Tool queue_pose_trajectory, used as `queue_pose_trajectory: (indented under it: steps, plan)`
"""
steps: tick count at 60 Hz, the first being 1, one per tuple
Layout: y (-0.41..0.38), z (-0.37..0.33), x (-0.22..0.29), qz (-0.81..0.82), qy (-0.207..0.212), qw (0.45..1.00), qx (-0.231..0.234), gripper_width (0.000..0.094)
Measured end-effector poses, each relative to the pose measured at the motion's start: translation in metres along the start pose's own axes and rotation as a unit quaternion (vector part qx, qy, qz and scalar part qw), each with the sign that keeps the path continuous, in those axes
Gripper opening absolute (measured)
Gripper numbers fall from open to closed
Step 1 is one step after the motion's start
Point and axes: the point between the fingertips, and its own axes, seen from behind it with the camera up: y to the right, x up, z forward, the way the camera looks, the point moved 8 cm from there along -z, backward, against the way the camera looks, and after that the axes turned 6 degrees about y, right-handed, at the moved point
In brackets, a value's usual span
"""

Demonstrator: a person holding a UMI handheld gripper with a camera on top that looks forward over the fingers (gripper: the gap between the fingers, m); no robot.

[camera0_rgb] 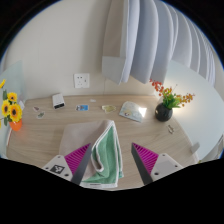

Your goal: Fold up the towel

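A green towel (105,155) with a pale edge lies bunched lengthwise on the wooden table (60,135), running from between my fingers to a little ahead of them. My gripper (112,166) is open, its magenta pads wide apart. The towel sits close to the left finger (76,158), with a gap to the right finger (148,158). The towel's near end is hidden below the view.
Yellow flowers (10,108) stand at the table's left end. A black vase (164,112) with flowers stands at the right. A small white box (58,101), small items (83,107) and a white object (133,111) lie along the back. Curtains (160,40) hang behind.
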Motion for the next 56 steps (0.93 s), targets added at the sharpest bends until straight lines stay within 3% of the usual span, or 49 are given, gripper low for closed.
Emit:
queue_pose_trajectory:
  steps: [12, 27, 42, 56]
  plan:
    - [-0.004, -0.131, 0.040, -0.013, 0.013, 0.999, 0.037, 0.0846]
    - [-0.013, -0.289, 0.027, 0.001, 0.014, 1.000, 0.013, 0.0847]
    - [-0.023, -0.325, 0.001, 0.024, 0.009, 1.000, -0.012, 0.0847]
    - [-0.021, -0.319, 0.001, 0.017, 0.014, 1.000, 0.004, 0.0846]
